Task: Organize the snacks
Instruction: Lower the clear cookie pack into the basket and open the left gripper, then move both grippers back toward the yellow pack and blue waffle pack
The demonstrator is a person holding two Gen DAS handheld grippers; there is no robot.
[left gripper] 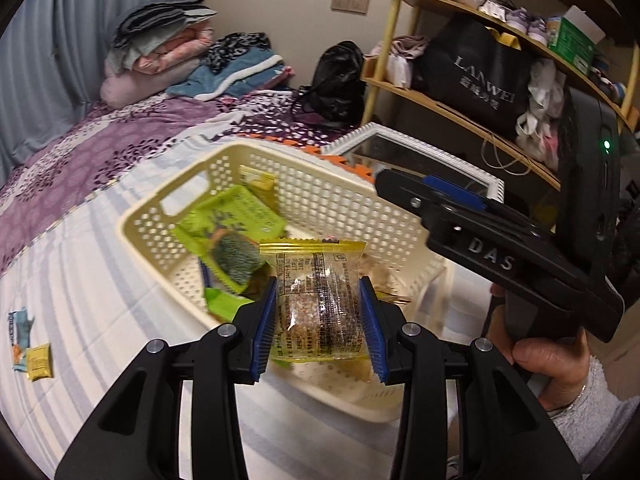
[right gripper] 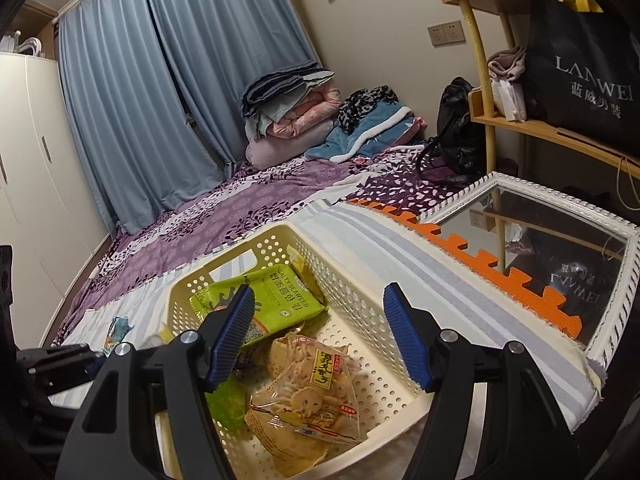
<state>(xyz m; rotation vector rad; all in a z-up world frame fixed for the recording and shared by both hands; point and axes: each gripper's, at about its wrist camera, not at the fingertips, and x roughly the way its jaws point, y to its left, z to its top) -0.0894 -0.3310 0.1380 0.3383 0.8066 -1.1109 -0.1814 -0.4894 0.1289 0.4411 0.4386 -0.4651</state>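
Observation:
My left gripper [left gripper: 320,320] is shut on a clear yellow-edged snack packet [left gripper: 316,300], held above the near part of the cream perforated basket [left gripper: 320,188]. Inside the basket lie a green seaweed pack [left gripper: 228,224], another green packet and a small yellow one. My right gripper [right gripper: 320,336] hangs open over the same basket [right gripper: 360,292], nothing between its fingers; below it lie a bag of round crackers [right gripper: 308,392] and the green seaweed pack [right gripper: 276,300]. In the left wrist view the right gripper's black body [left gripper: 500,248] reaches in from the right, held by a hand [left gripper: 548,364].
Loose snack packets [left gripper: 32,344] lie on the striped sheet at left. A white-framed mirror [right gripper: 560,240] and orange foam mat [right gripper: 500,268] lie right of the basket. Folded bedding [right gripper: 304,112], a black bag [right gripper: 460,132] and a wooden shelf [right gripper: 540,124] stand behind.

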